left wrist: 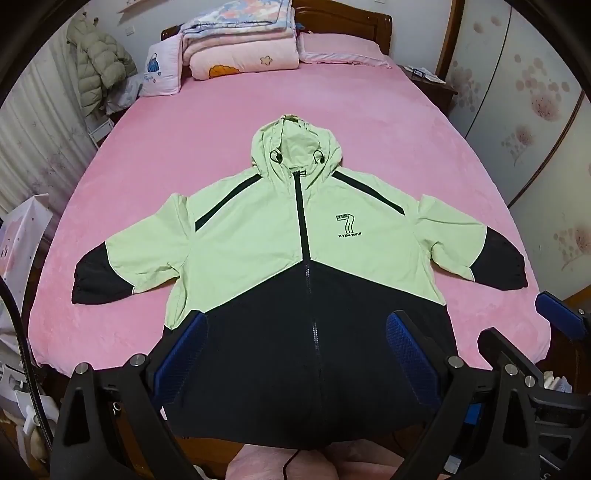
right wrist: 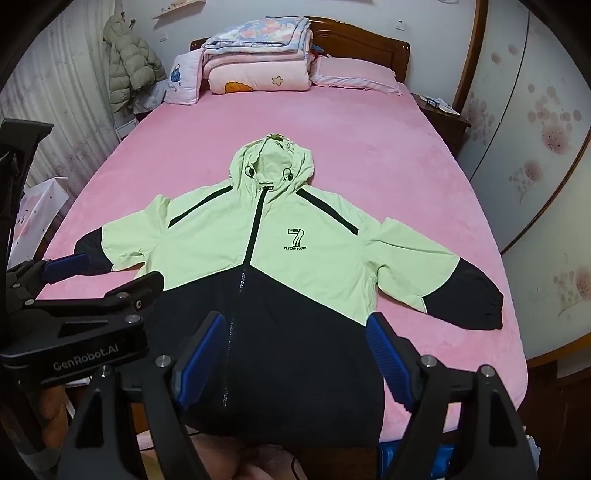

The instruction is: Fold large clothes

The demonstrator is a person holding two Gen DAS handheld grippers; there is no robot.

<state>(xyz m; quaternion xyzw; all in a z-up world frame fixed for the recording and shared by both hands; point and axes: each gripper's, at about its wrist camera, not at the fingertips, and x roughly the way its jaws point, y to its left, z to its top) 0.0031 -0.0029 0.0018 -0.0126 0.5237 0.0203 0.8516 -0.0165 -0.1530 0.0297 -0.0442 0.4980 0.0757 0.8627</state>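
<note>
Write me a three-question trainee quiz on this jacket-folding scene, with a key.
1. True or false: the jacket lies zipped, front up, on the bed.
2. Which is the left hand-held gripper: A open, B shut on a sleeve?
3. Fill in: the hood points toward the ____ of the bed.

Key: 1 true; 2 A, and the right hand-held gripper is open too; 3 headboard.

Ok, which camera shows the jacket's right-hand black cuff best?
The right wrist view: the cuff lies whole and unobstructed on the pink bed. In the left wrist view the same cuff is squeezed toward the fisheye edge, with a blue finger of the right gripper just below it.
</note>
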